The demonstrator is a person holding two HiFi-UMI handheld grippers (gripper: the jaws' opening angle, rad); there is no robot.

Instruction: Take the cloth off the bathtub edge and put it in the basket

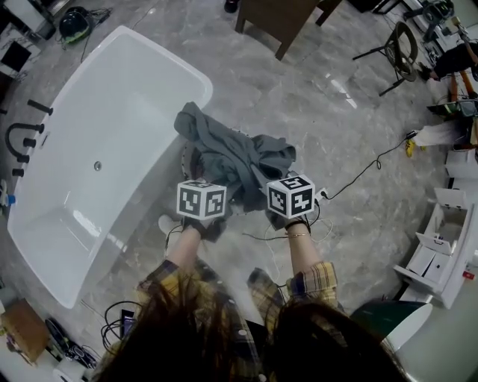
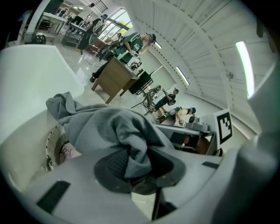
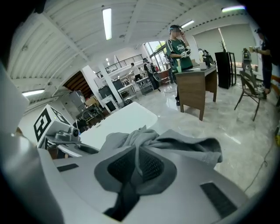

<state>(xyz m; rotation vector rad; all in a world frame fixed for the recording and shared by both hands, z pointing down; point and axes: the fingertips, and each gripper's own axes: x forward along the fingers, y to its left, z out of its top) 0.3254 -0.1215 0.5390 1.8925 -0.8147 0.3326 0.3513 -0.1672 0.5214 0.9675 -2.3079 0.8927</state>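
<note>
A grey cloth [image 1: 231, 157] hangs bunched between my two grippers, beside the near corner of the white bathtub [image 1: 112, 97]. My left gripper [image 1: 203, 198] is shut on a thick fold of the cloth [image 2: 109, 131], which fills the gap between its pads [image 2: 113, 168]. My right gripper [image 1: 290, 195] is shut on a thinner fold of the cloth [image 3: 175, 146]. Under the cloth, the basket's perforated white rim [image 1: 185, 158] shows at the left. That rim [image 2: 49, 151] also appears in the left gripper view, with something pinkish inside. Most of the basket is hidden by the cloth.
Black tap fittings [image 1: 22, 138] stand on the floor at the tub's far side. A wooden desk [image 1: 280, 19] and a chair [image 1: 399, 52] stand beyond. Cables [image 1: 366, 168] run across the marble floor. A white box [image 1: 441, 246] sits at the right. People stand by the desk [image 3: 177, 46].
</note>
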